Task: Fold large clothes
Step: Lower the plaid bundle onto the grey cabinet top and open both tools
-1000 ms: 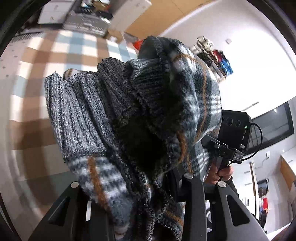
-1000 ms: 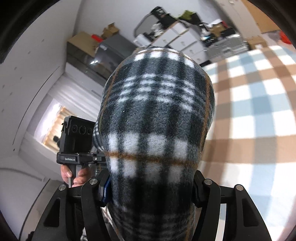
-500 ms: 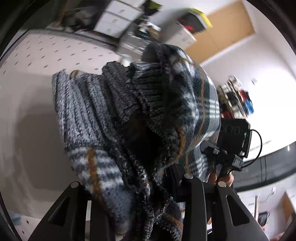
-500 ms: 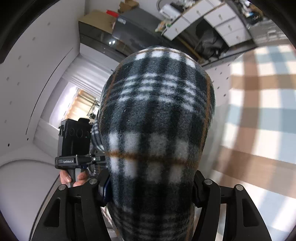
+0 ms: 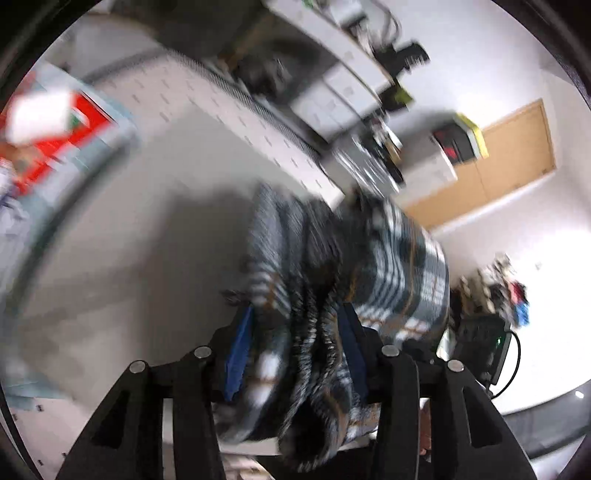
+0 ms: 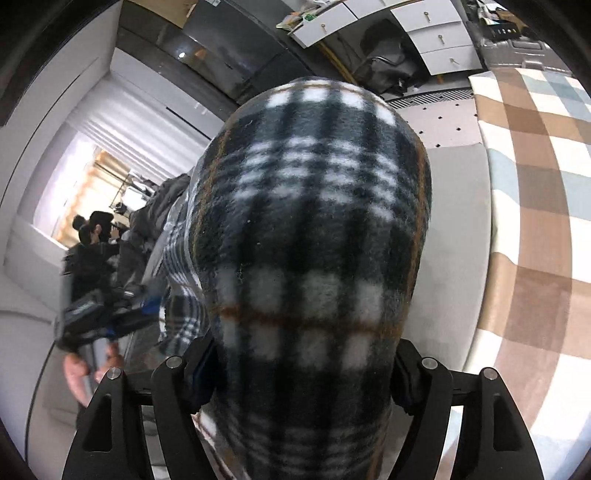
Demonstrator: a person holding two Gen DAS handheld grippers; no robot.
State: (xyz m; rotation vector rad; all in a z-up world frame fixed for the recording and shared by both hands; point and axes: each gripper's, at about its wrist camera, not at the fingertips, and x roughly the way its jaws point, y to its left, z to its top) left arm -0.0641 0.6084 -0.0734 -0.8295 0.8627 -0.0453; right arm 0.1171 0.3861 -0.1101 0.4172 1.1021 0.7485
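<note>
Checked rug [image 6: 535, 221] behind plaid garment [image 6: 314, 240]

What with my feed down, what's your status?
Left gripper, right gripper jaws just opening, plaid garment between both. Left view blurred, its grip unclear. Nothing blocking seen.

Plaid garment [image 6: 314, 229]: soft, napped fleece cloth, matt and fuzzy, with lint specks on the dark bands; ribbed knit cuff [image 5: 273, 266] coarser, marled grey, blurred in the left view. Right gripper [image 6: 303, 369]: matt black moulded plastic with small shiny metal screw heads. Left gripper [image 5: 295, 354]: same black plastic, blue rubbery-looking pads [image 5: 238, 354] inside the jaws. Checked bedspread [image 6: 535, 221]: smooth woven cloth, matt. Grey mattress edge [image 6: 454, 184]: matt fabric, dotted with small holes further up. Drawers [image 6: 436, 33]: smooth pale panels with small metal pulls. Board on the wall [image 5: 506, 158]: tan, cork-like or wooden, matt.
</note>
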